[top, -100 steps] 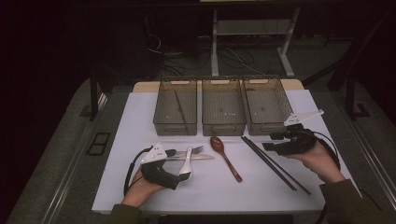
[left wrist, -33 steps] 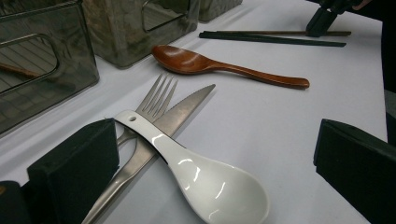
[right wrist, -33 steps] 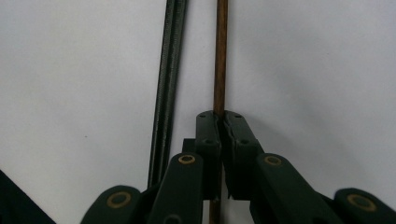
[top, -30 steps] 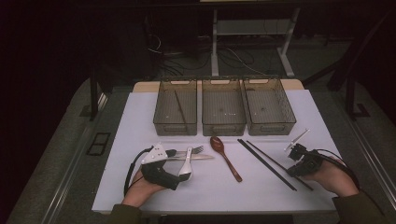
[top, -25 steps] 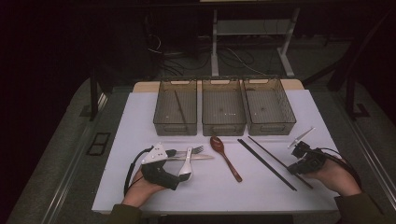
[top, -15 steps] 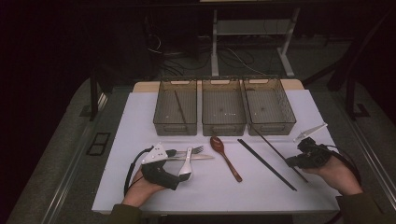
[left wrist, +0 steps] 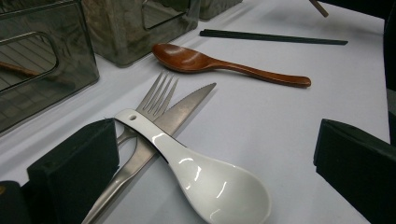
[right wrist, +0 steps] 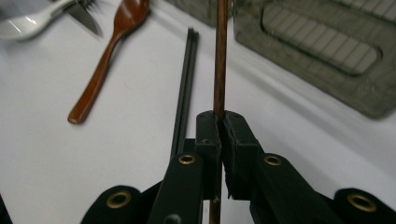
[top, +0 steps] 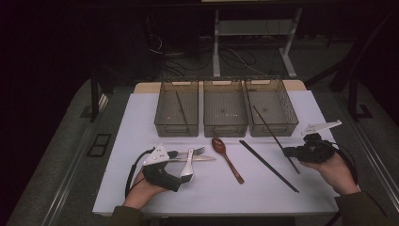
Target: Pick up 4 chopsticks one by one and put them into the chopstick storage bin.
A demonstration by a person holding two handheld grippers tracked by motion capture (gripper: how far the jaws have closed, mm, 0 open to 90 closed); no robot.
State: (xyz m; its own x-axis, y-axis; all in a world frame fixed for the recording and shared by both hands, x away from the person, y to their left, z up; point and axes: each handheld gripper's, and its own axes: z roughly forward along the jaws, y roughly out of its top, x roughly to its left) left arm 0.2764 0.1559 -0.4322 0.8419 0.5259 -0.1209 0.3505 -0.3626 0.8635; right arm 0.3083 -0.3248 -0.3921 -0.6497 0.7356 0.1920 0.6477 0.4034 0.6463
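My right gripper is shut on a brown chopstick. It holds the stick off the table, slanted, with the far tip over the right bin. A black chopstick pair lies on the white mat just left of it. My left gripper rests open on the mat, its jaws on either side of a white ceramic spoon. That spoon lies across a fork and a knife. A wooden spoon lies mid-table.
Three see-through grey bins stand in a row at the back: the left bin has one brown chopstick in it, beside it the middle bin. The table edge runs close behind the bins.
The right gripper has drawn back to the right and lifted the brown chopstick, whose far tip now reaches over the right bin. The left gripper has kept still.
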